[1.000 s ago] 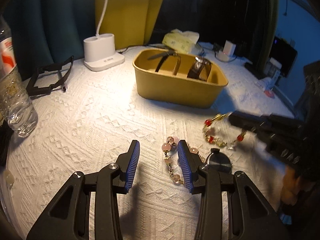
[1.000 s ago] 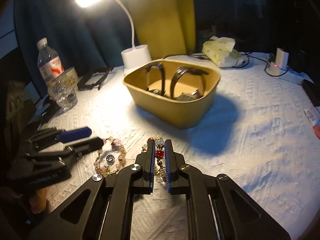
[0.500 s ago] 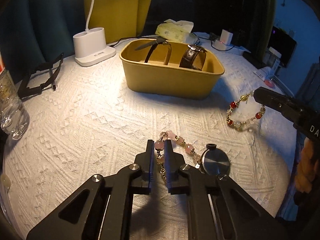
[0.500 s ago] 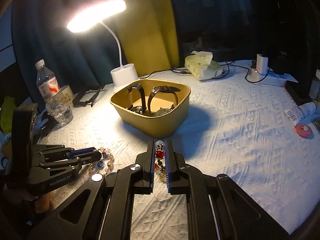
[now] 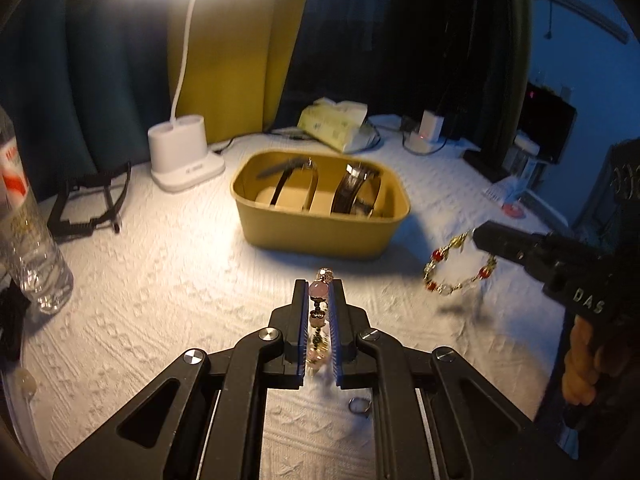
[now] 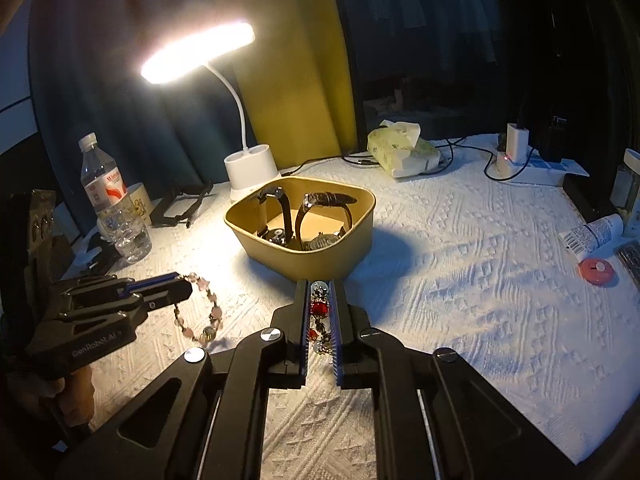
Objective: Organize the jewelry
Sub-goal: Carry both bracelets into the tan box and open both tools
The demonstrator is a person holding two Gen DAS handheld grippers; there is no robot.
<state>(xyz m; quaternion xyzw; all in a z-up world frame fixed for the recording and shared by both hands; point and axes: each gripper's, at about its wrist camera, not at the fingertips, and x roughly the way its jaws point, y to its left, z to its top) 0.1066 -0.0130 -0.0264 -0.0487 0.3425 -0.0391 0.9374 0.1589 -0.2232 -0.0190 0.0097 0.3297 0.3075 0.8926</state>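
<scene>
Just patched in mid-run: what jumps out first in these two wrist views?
Each gripper holds a beaded bracelet in the air: the left gripper grips the pink bracelet, the right gripper the red-and-gold bracelet. Ahead on the white cloth, the yellow box holds two watches under the glowing desk lamp.

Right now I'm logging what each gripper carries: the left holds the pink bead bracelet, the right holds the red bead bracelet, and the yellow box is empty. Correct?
Not quite: the yellow box is not empty; the right wrist view shows two watches in it. The rest stands: the left gripper holds the pink bead bracelet, and the right gripper holds the red bead bracelet.
</scene>
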